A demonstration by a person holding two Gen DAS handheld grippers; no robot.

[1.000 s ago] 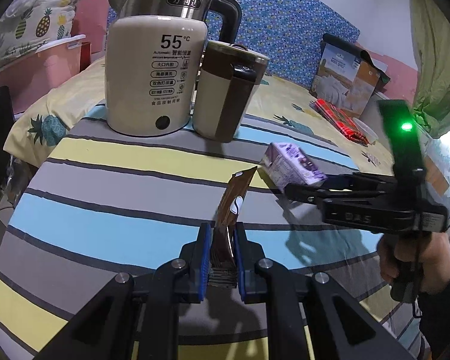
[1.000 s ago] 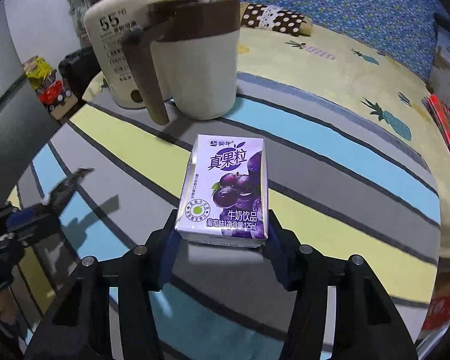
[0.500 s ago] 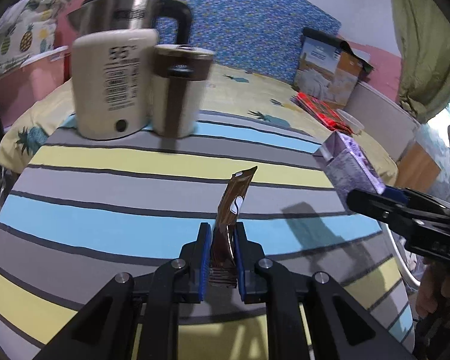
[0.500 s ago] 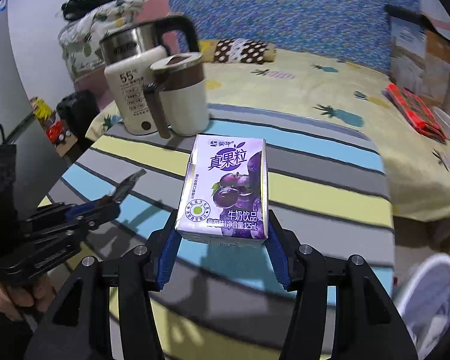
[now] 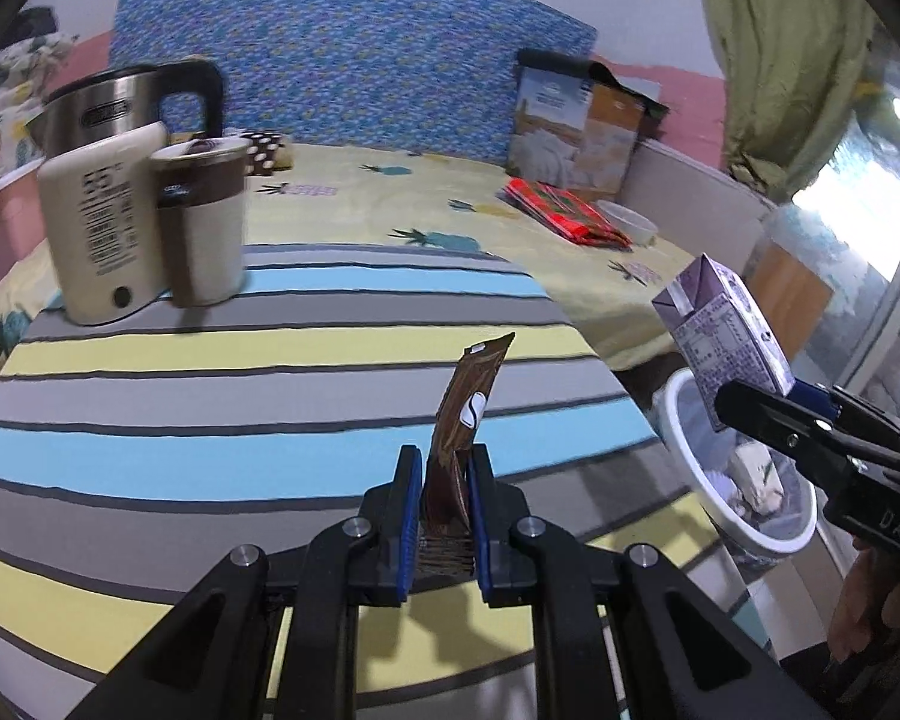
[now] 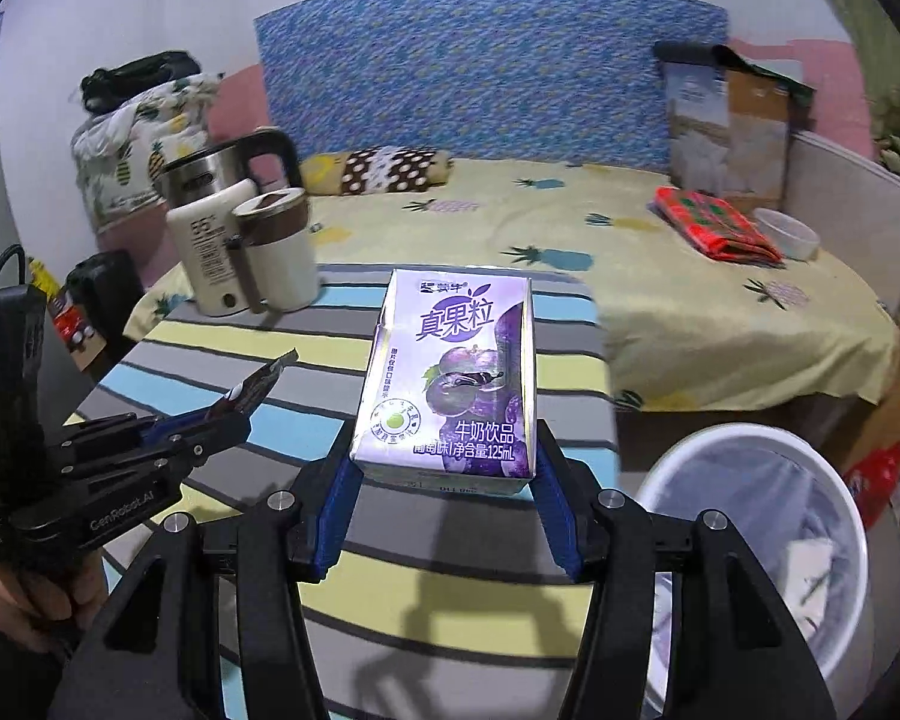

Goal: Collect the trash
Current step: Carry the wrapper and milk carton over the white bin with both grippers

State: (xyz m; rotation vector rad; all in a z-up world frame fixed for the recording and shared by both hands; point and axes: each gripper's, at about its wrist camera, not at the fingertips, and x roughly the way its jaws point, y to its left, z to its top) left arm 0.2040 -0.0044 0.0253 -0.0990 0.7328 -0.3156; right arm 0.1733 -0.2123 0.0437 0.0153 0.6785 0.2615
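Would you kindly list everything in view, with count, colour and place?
milk carton: 1, purple, in right gripper
sachet: 1, brown, in left gripper
bin: 1, white, beside table, trash inside
kettle: 1, cream and steel, table's far left
mug: 1, cream and brown, by kettle
table: 1, striped cloth
bed: 1, yellow pineapple sheet, behind table
red packet: 1, on bed
left gripper: black, blue pads
right gripper: black, blue pads

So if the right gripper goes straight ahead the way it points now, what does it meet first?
Probably the striped tablecloth. The right gripper, shut on the purple milk carton, aims slightly down over the table; the bin sits off to its right. Depth is unclear.
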